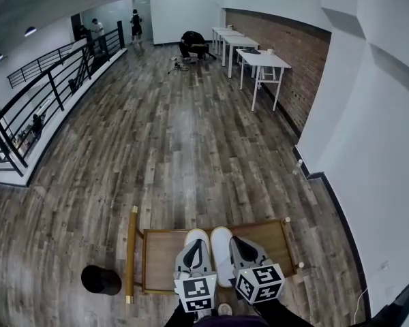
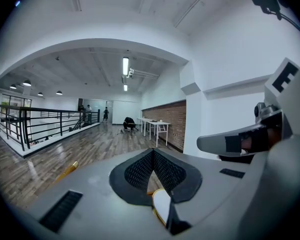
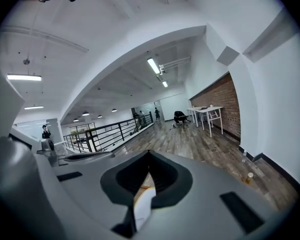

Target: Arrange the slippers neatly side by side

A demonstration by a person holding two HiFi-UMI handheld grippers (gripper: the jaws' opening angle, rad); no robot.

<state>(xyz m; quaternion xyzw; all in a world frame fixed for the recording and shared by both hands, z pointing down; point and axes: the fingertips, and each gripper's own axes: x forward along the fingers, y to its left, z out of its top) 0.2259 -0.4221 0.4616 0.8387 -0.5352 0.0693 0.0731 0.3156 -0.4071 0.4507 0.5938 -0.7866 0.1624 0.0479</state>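
**Head view.** A low wooden counter (image 1: 160,251) with gold-coloured legs stands on the plank floor. Two white slippers lie on it side by side, toes pointing to its far edge: the first white slipper (image 1: 197,238) near the middle and the second white slipper (image 1: 222,248) just beside it, toward the counter's right end. The left gripper (image 1: 193,252) is over the heel of the first slipper. The right gripper (image 1: 241,248) is over the counter just to the right of the second slipper. Whether either gripper touches a slipper cannot be told here. A black round object (image 1: 101,279) sits on the floor just off the counter's left end. White tables (image 1: 262,61) stand well beyond the counter along a brick wall, and a black railing (image 1: 48,90) runs far off to its left.

**Left gripper view.** The jaws are clenched, tips meeting, with nothing between them. Through the hollow behind the tips, part of a white slipper (image 2: 160,206) with a tan rim shows below. The right gripper appears alongside at this view's right.

**Right gripper view.** The jaws are clenched, tips together, grasping nothing. Part of a white slipper (image 3: 142,206) and a strip of the counter's wood show through the hollow beneath. The left gripper appears at this view's left.
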